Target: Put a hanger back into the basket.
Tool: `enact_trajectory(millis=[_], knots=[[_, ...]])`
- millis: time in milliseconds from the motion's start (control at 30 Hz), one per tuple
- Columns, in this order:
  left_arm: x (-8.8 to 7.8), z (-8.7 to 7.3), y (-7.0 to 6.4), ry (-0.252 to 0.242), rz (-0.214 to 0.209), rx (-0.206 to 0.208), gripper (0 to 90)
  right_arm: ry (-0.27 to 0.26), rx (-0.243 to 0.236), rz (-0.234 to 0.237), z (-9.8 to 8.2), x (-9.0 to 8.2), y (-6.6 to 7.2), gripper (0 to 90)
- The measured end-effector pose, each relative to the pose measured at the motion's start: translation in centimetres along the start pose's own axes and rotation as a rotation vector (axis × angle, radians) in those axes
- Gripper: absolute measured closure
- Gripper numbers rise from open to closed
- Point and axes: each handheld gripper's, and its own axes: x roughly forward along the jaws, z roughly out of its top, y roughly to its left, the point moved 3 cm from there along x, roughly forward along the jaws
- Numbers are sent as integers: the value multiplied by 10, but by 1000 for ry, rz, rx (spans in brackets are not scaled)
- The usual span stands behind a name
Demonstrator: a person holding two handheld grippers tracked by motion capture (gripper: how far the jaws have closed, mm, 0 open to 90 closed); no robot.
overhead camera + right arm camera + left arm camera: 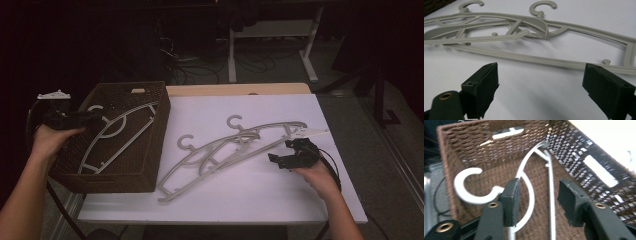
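Hangers lie on the bench; one sits in our basket. Both grippers, left and right, gape empty; next, we judge, grasp another.

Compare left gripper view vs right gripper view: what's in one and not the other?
Left gripper view: the brown wicker basket with one white hanger lying inside, under open jaws. Right gripper view: two overlapping grey hangers on the white tabletop, beyond widely open jaws. Both: a pair of black jaws, gripping nothing, aimed at hangers.
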Motion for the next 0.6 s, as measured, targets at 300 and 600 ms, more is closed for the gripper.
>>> enact_trajectory(millis=[300, 600], knots=[[3, 9, -20, -35, -98, 0, 303, 1, -4, 5, 0, 0, 1, 128], [10, 25, -59, -65, -176, 16, 196, -1, -9, 7, 1, -1, 2, 128]])
